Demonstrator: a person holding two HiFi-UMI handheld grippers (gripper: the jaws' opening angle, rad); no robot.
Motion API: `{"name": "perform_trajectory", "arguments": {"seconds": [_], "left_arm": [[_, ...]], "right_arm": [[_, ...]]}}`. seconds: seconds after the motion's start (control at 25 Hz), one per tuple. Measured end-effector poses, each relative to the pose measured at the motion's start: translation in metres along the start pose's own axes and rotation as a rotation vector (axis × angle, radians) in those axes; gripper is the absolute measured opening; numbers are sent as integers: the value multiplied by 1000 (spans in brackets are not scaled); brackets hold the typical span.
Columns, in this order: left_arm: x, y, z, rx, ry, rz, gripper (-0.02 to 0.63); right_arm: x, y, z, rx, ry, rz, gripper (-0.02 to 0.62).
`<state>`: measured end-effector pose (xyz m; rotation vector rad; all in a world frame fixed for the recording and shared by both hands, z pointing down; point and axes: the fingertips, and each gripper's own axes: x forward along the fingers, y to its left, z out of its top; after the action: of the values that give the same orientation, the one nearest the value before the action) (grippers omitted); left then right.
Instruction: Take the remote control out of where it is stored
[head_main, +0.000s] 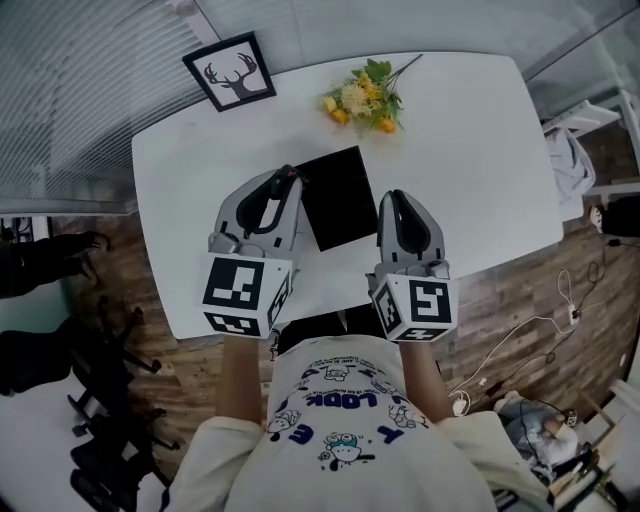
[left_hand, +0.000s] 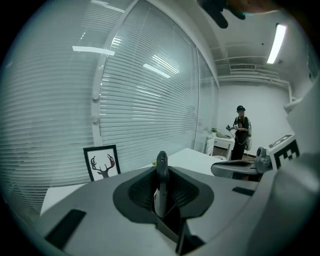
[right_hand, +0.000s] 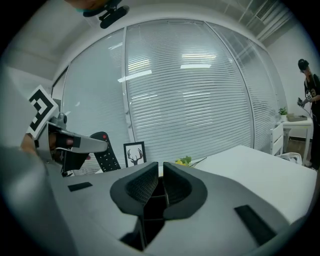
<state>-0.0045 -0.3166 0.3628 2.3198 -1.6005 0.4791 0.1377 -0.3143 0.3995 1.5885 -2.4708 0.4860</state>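
Remote (right_hand: 106, 152) is clamped in the left tongs (left_hand: 161, 192) above the surface (head_main: 480, 150), clear of the black case (head_main: 335, 195), long axis near upright with the red-button end up; right tongs (right_hand: 161, 172) alongside, all but closed, empty.

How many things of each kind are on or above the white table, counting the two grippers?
Grippers: 2, the left gripper and the right gripper
Remote control: 1, clamped in the left gripper
Framed deer picture: 1
Bunch of yellow flowers: 1
Flat black square: 1
Total: 6
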Motion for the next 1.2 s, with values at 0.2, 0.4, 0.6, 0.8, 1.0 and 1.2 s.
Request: {"name": "perform_trajectory", "arguments": {"seconds": [0.2, 0.4, 0.6, 0.8, 1.0, 1.2], "left_arm": [[-25, 12, -3, -46, -34, 71, 69], [-39, 24, -8, -64, -67, 150, 69], [-46, 31, -13, -78, -73, 182, 69], [-49, 36, -17, -101, -76, 206, 69], [-48, 35, -18, -98, -71, 201, 69], [-48, 34, -16, -87, -71, 192, 69]], "right_arm": [[2, 23, 12, -29, -22, 41, 51], [5, 41, 21, -57, -37, 72, 50], [7, 53, 26, -77, -40, 97, 49], [10, 59, 31, -89, -44, 111, 49], [12, 60, 32, -91, -43, 114, 49], [13, 62, 32, -92, -41, 112, 49]]}}
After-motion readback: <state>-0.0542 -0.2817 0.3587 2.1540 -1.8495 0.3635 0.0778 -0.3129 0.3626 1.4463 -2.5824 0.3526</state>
